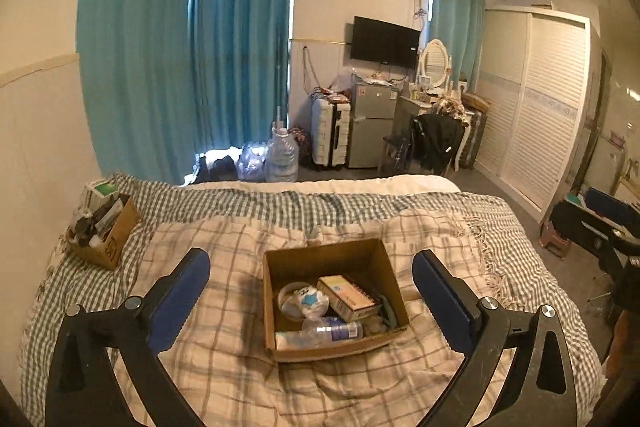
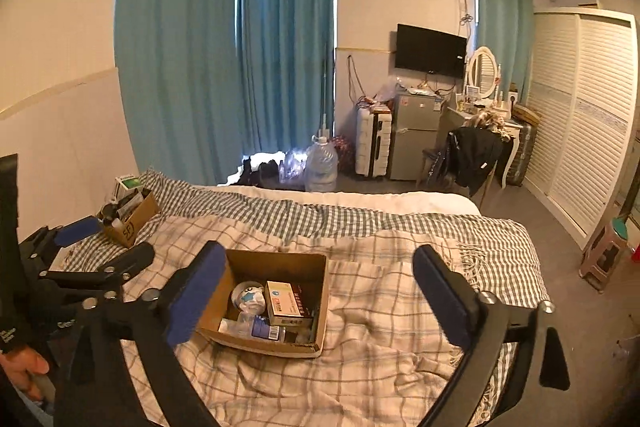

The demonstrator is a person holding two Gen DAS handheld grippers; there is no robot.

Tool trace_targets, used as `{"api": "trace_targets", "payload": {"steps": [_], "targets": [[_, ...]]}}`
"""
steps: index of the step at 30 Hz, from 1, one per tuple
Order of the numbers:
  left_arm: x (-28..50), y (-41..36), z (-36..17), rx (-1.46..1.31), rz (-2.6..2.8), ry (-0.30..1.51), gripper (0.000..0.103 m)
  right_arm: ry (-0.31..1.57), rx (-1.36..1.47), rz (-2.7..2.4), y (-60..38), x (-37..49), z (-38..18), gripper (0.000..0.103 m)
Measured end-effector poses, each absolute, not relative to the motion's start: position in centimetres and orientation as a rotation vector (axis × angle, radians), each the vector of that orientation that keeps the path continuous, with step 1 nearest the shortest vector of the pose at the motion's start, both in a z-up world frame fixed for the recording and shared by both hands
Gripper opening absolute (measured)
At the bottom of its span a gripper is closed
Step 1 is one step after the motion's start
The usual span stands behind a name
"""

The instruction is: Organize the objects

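An open cardboard box (image 1: 390, 267) sits on the checked blanket in the middle of the bed; it also shows in the right wrist view (image 2: 322, 291). Inside lie a small carton (image 1: 347, 297), a clear plastic bottle (image 1: 334, 331) and a white crumpled item with a blue star (image 1: 310, 301). My left gripper (image 1: 311, 281) is open and empty, its fingers either side of the box, held above it. My right gripper (image 2: 320, 281) is open and empty, above the blanket just right of the box. The left gripper also shows at the left edge of the right wrist view (image 2: 108, 241).
A second cardboard box (image 1: 106, 235) full of tubes and small bottles stands at the bed's far left corner by the wall. Beyond the bed are curtains, a water jug (image 1: 281, 157), a suitcase, a small fridge, a chair and a wardrobe. A stool (image 2: 604, 259) stands right of the bed.
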State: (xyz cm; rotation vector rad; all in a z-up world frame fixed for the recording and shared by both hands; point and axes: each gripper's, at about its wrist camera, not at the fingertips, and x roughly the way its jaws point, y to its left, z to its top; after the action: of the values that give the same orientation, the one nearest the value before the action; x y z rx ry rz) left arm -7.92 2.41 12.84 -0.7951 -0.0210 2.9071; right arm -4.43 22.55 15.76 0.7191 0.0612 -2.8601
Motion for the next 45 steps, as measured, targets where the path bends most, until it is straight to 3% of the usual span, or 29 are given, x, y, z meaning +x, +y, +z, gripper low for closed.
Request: {"api": "trace_targets", "payload": {"steps": [17, 26, 45], "targets": [[-6.5, 3.5, 1.2, -0.809, 3.002, 0.03, 0.103, 0.087, 0.751, -2.911, 23.7, -6.2, 0.9, 0.102], [-6.7, 2.5, -1.0, -0.9, 2.997, -0.049, 0.103, 0.095, 0.809, -2.866, 23.0, -6.8, -1.2, 0.102], [-6.9, 2.9, -1.5, -0.953, 2.972, -0.024, 0.103, 0.09, 0.823, -2.854, 22.4, -6.8, -1.5, 0.102]]}}
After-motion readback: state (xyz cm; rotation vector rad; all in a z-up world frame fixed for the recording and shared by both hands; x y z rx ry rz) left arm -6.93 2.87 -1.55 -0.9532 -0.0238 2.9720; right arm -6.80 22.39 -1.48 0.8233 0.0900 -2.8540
